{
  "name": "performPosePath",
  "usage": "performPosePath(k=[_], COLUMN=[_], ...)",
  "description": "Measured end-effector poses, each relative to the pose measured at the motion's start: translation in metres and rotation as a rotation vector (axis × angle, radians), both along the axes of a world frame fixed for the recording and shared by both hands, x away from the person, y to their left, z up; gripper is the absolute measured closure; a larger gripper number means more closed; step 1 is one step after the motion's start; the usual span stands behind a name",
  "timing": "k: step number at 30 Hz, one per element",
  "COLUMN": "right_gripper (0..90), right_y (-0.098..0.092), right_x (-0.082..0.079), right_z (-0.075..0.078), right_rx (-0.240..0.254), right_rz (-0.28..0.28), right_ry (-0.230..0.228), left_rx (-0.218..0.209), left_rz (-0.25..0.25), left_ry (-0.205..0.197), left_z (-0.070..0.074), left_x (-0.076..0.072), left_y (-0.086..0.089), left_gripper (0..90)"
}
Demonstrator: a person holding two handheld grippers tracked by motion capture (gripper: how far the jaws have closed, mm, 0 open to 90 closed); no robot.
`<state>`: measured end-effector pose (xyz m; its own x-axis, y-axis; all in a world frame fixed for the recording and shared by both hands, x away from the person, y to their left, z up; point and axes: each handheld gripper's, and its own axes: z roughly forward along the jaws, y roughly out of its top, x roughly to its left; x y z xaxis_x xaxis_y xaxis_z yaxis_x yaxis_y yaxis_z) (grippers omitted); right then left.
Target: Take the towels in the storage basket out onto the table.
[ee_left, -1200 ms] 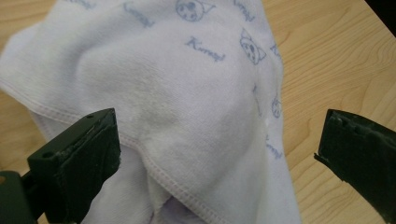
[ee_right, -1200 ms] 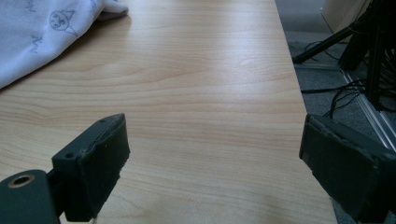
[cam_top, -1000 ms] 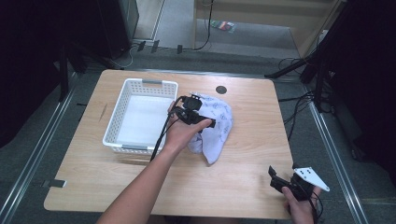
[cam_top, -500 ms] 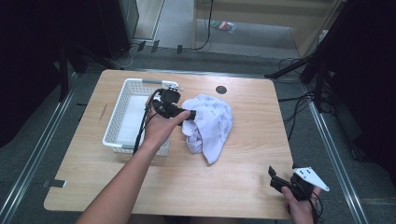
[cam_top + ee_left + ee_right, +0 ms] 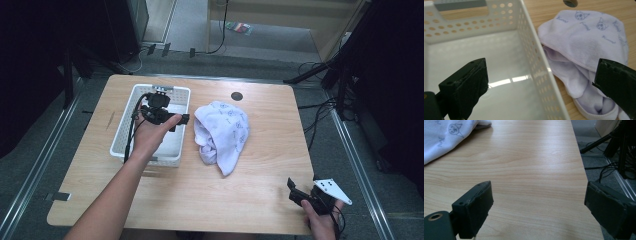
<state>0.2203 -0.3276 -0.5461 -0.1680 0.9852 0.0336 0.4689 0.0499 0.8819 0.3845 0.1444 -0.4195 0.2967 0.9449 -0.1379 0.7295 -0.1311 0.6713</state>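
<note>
starting nearest me, i see my right claw [image 5: 296,192] parked at the near right corner of the surface [image 5: 260,200], jaws spread wide and holding nothing; its own view looks out across bare wood with a corner of the towel [image 5: 446,137] at the top left.

moving out, my left claw [image 5: 176,120] hangs over the white basket [image 5: 131,105], above its right-hand wall, jaws spread wide and empty. in the left claw view one jaw sits over the basket's bare floor and the other over the cloth, with the perforated wall [image 5: 536,65] running between them.

just beside the basket on its right lies the towel [image 5: 222,132], a crumpled white cloth with small printed faces, resting on the wood and apart from both claws. the basket floor [image 5: 486,67] has nothing in it.

my judgement: the work looks like getting the towel into the basket, and that is not yet done. nothing is gripped, so the grasp, lift and drop are all left.

beyond the towel there is a dark round hole [image 5: 236,96] in the wood near the far edge.
</note>
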Motion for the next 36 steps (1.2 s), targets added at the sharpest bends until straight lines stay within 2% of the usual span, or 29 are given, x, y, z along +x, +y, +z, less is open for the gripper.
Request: performPosePath(k=[3, 9, 10, 13, 22, 36], right_gripper=[8.3, 8.3, 8.3, 8.3, 8.3, 8.4], right_y=[0.0, 0.0, 0.0, 0.0, 0.001, 0.001], right_x=[0.0, 0.0, 0.0, 0.0, 0.0, 0.0], right_z=[0.0, 0.0, 0.0, 0.0, 0.0, 0.0], right_rx=[-0.002, -0.003, -0.002, -0.003, -0.003, -0.007], right_rz=[0.0, -0.003, -0.004, -0.005, -0.009, -0.015], right_ry=[-0.001, 0.001, 0.001, 0.001, 0.002, 0.003], left_rx=[0.035, 0.028, 0.028, 0.021, 0.012, 0.02], left_rz=[0.022, 0.057, 0.057, 0.081, 0.124, 0.15], left_ry=[-0.009, -0.031, -0.031, -0.027, -0.023, -0.03], left_z=[0.003, 0.007, 0.007, 0.003, -0.002, -0.009], left_x=[-0.002, -0.007, -0.007, -0.01, -0.019, -0.036], left_y=[0.01, 0.03, 0.03, 0.047, 0.077, 0.111], left_gripper=[0.0, 0.0, 0.0, 0.0, 0.0, 0.0])
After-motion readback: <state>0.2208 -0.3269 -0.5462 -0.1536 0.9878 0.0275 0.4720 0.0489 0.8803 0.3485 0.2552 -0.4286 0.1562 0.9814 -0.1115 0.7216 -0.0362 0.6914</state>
